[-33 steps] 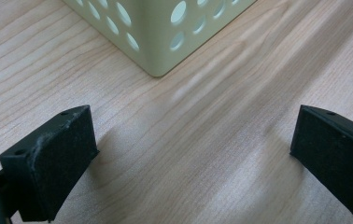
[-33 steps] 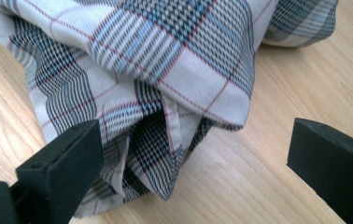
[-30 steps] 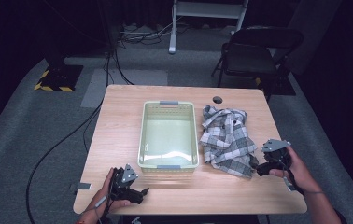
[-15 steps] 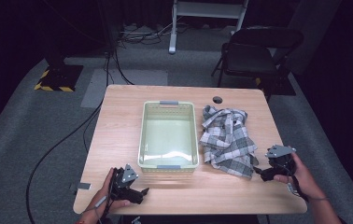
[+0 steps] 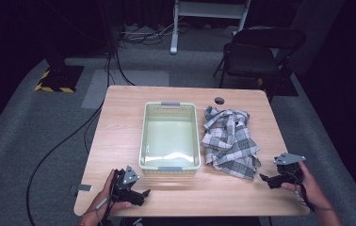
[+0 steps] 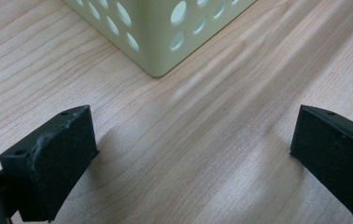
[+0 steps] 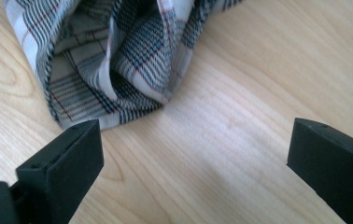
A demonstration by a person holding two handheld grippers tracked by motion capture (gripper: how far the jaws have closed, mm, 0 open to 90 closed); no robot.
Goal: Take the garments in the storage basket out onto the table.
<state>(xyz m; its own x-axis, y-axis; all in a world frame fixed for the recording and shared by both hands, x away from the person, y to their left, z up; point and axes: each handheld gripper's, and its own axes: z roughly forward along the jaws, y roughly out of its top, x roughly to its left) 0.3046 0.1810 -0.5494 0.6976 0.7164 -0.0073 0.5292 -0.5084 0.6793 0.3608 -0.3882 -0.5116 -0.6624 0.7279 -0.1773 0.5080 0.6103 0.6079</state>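
The wooden table (image 5: 119, 136) is the biggest thing, light wood w/ visible grain, standing on a grey carpet floor (image 5: 20, 141). Behind the table is a dark folding chair (image 5: 256, 52), and black cables (image 5: 72, 136) run over the floor at the left side.

In the middle of the table stands a pale green plastic basket (image 5: 170, 136), rectangular, w/ round holes in its walls; in the left gripper view one corner of it (image 6: 160, 32) is just in front of the jaws. I can read no label or writing on the basket, and no brand on any other thing.

Just right of the basket lies the plaid cloth (image 5: 229, 141), crumpled, grey-white check w/ thin red lines, near the basket but if it touches I cannot tell. A small dark round thing (image 5: 220, 100) lies on the table behind the cloth.

The right gripper (image 5: 271, 180) is held low at the front right of the table, near the cloth's front edge; its jaws are wide apart, nothing between them, and the cloth's folded edge (image 7: 118, 70) lies just ahead of them.

The left gripper (image 5: 141, 194) rests at the front left, near the basket's front corner, jaws also wide apart over bare wood
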